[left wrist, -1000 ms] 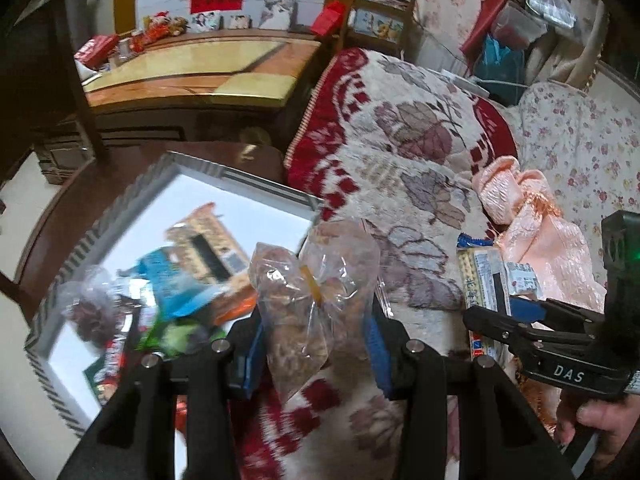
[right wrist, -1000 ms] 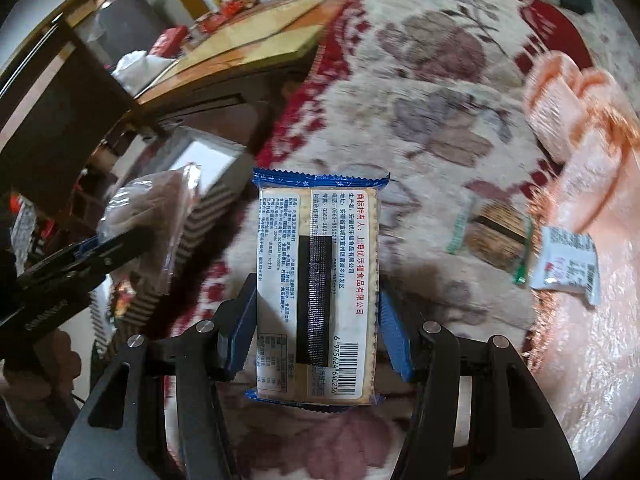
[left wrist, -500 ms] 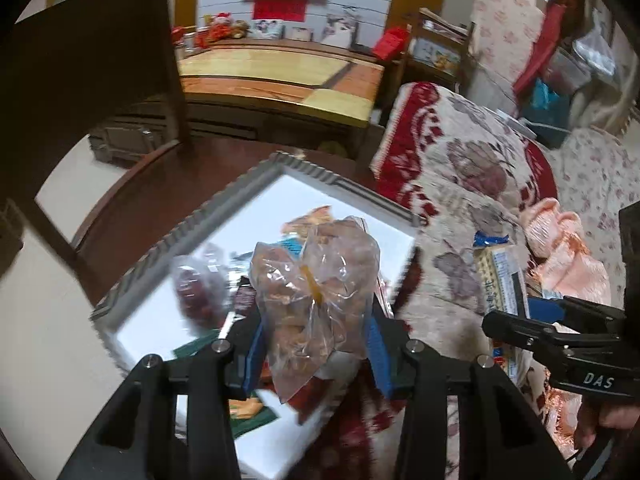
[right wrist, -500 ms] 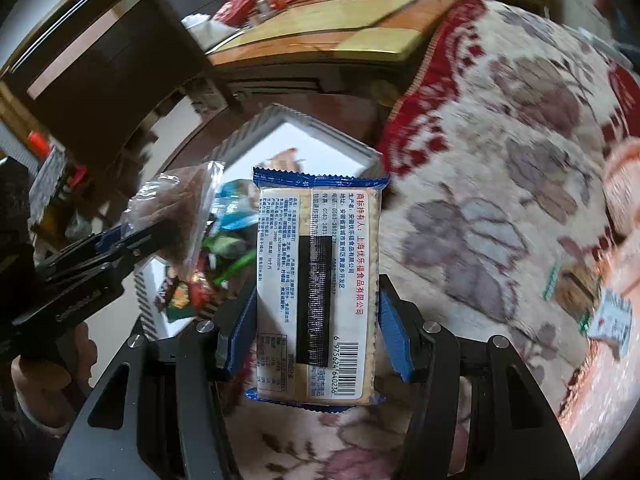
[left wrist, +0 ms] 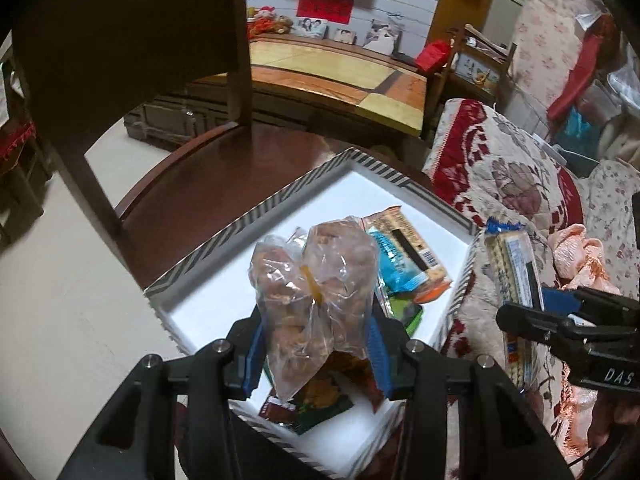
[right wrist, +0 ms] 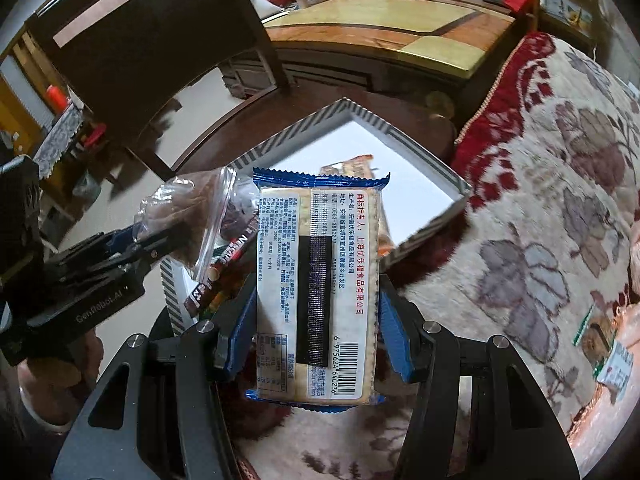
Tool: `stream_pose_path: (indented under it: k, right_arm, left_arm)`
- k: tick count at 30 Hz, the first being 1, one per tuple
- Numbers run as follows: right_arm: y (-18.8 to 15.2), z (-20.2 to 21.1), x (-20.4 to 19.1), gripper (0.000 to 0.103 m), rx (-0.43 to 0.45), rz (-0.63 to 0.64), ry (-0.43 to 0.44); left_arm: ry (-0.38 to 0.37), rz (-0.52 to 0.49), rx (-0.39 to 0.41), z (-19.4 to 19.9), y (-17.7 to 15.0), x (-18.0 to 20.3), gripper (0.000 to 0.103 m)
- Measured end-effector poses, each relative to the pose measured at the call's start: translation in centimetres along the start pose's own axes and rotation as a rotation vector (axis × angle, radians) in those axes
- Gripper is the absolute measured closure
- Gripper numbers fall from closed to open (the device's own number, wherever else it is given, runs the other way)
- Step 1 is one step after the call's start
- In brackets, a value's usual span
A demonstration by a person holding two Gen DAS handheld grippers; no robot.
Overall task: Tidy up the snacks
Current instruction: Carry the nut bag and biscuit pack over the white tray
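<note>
My left gripper (left wrist: 314, 344) is shut on a clear plastic bag of brown snacks (left wrist: 312, 292) and holds it above a white box with a striped rim (left wrist: 224, 240). The box holds several snack packs, among them a blue and orange pack (left wrist: 404, 260). My right gripper (right wrist: 316, 320) is shut on a blue-edged cracker pack (right wrist: 316, 264), held over the box's near corner. In the right wrist view the box (right wrist: 420, 192) lies behind the pack and the left gripper with its bag (right wrist: 192, 216) is at the left. The cracker pack (left wrist: 514, 280) shows at the right of the left wrist view.
The box sits on a dark round wooden table (left wrist: 192, 188) beside a floral red and cream sofa cover (right wrist: 540, 200). A dark chair (left wrist: 132, 48) stands behind. Two small snack packs (right wrist: 604, 344) lie on the cover at the right. A pink cloth (left wrist: 580, 256) lies there too.
Both grippers have moved left from over the sofa cover to over the box, each still holding its snack. The box now fills more of both views.
</note>
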State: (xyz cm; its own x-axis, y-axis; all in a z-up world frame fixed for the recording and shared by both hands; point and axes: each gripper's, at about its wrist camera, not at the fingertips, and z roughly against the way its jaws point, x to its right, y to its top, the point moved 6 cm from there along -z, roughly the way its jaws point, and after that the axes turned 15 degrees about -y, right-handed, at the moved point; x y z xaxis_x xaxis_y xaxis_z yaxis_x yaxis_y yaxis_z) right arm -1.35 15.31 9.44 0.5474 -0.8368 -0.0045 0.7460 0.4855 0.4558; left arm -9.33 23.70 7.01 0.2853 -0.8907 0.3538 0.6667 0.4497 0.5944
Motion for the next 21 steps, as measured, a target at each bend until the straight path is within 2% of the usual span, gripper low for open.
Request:
stream_pose_path:
  k: [10,15,21]
  right_arm:
    - [1.7,-2.7,-3.4,0.048,-0.051,0.043,0.053]
    - [1.7,-4.0,-5.4,0.048,-0.083,0.064,0.103]
    - [1.5,-6.4,-7.0,0.048,-0.134,0.095,0.109]
  left_arm:
    - [0.032,0.050,-0.021,-0.7,-0.7,-2.7,0.057]
    - [0.035,0.067,-0.032,-1.2,-0.8,-3.5,0.057]
    - [0.037,0.072,-0.044,-1.7,-0.9,-3.9,0.057]
